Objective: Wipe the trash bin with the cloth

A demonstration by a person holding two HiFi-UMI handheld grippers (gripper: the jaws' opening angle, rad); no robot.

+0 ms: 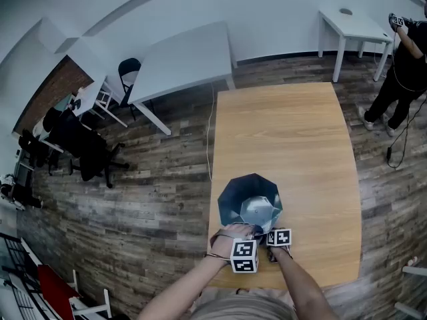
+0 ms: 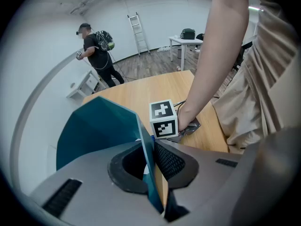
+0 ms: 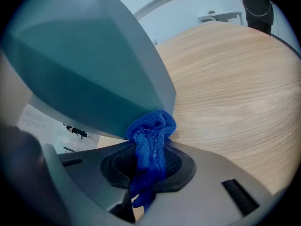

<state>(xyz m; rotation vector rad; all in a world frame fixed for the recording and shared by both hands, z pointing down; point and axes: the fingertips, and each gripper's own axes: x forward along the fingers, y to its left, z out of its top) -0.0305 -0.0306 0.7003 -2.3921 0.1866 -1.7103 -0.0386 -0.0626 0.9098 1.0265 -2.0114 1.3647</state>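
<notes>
Left claw [image 2: 151, 160]: you pinched the trash bin [image 2: 96, 131] wall, holding it steady.
Right claw [image 3: 151, 166]: you pinched the cloth [image 3: 151, 134] for rubbing.

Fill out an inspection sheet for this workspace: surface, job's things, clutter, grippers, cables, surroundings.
Surface: wooden table, light grain, with the bin at its near end.
Job's things: teal trash bin stands upright on the table; blue cloth is pressed against its outer wall.
Clutter: nothing seen.
Grippers: left gripper is closed on the bin's wall at the rim; right gripper is closed on the cloth.
Cables: a thin cable seems to run along the table's left edge.
Surroundings: wood-look floor, white table, office chairs, ladder, a person standing at the far right.
</notes>
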